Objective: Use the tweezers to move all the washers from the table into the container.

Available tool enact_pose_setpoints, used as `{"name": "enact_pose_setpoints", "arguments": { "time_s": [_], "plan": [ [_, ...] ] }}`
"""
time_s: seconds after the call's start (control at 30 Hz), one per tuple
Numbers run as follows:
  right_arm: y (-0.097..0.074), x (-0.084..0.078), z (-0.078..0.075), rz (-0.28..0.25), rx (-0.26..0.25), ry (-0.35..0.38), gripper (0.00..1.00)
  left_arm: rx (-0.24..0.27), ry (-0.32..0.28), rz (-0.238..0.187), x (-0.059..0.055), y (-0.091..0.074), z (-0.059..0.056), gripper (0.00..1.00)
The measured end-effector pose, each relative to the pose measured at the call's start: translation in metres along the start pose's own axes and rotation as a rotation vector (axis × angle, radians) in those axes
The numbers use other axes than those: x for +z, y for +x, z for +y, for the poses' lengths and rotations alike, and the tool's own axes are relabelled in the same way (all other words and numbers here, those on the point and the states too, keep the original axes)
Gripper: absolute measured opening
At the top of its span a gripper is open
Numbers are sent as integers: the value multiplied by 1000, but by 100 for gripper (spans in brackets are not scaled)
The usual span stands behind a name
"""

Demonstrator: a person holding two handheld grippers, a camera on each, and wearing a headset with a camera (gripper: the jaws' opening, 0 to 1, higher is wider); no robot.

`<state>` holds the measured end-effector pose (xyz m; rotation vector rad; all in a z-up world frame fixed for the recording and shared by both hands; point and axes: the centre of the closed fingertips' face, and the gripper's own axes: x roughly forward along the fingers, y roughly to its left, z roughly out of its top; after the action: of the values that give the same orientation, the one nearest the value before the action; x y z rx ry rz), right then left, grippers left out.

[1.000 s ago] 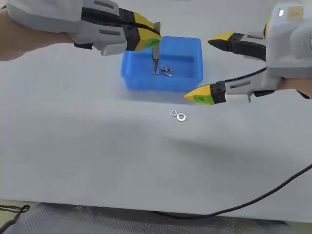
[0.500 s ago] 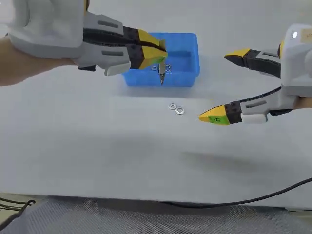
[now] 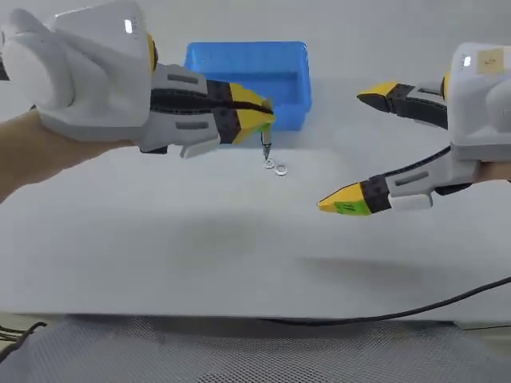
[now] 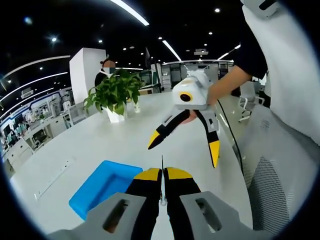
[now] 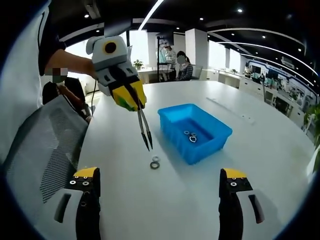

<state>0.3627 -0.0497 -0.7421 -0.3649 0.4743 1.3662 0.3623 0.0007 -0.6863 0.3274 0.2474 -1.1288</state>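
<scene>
The right gripper [image 3: 343, 152] hovers over the surface [image 3: 200, 239], jaws wide apart and empty. The left gripper [image 3: 267, 120] has its jaws clamped on the tweezers [image 3: 265, 145], which stand upright, tips down, just above two washers [image 3: 276, 167]. The blue container [image 3: 291, 112] sits beyond.

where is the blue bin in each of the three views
Head view: blue bin top centre, behind the left tongs.
Left gripper view: blue bin lower left, beside those tongs.
Right gripper view: blue bin centre right, washers inside.
Shared landmark: the tweezers held in the left tongs.
</scene>
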Motion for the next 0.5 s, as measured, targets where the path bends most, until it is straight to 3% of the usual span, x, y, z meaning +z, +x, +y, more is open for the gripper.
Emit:
{"name": "enact_pose_setpoints", "arguments": {
  "time_s": [0.23, 0.5],
  "plan": [
    [2, -12, 5, 26, 27, 22, 100, 7, 17, 7, -4, 4, 1, 5],
    [7, -17, 7, 32, 39, 34, 100, -18, 19, 13, -10, 9, -4, 5]
  ]
}}
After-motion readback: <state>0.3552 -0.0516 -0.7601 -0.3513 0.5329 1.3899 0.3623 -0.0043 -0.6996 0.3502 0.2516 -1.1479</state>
